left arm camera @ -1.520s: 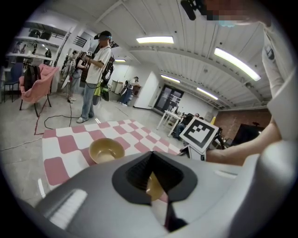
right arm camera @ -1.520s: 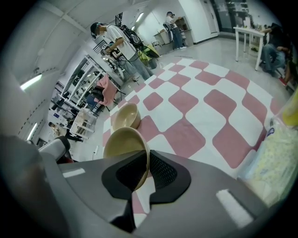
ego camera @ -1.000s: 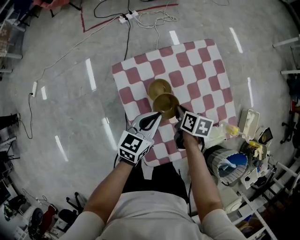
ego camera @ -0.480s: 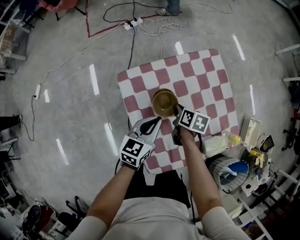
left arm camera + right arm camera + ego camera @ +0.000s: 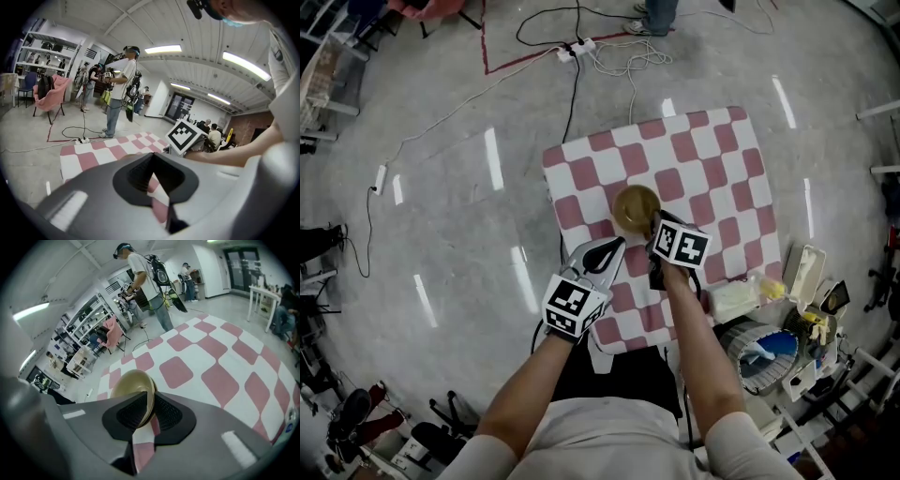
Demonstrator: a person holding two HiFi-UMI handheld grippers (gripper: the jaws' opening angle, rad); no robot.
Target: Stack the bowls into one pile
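The gold bowl [image 5: 634,206] sat near the middle of the red-and-white checked surface [image 5: 712,159], a little toward its 6 o'clock edge. The right hand-held gripper [image 5: 655,225] reached it from 5 o'clock. In the right gripper view, the jaws were clamped on the bowl's [image 5: 131,385] near rim, one pad inside and one outside. A doubled edge showed on the bowl's right side, but whether a second bowl was nested under it could not be told. The left hand-held gripper [image 5: 614,247] hung at the bowl's 7 o'clock, just beside it and not touching. In its own view the left hand-held gripper [image 5: 153,157] had its jaws together at the tips, with only checked cloth showing beyond them. A power strip [image 5: 579,47] and cables lay on the floor at 12 o'clock.
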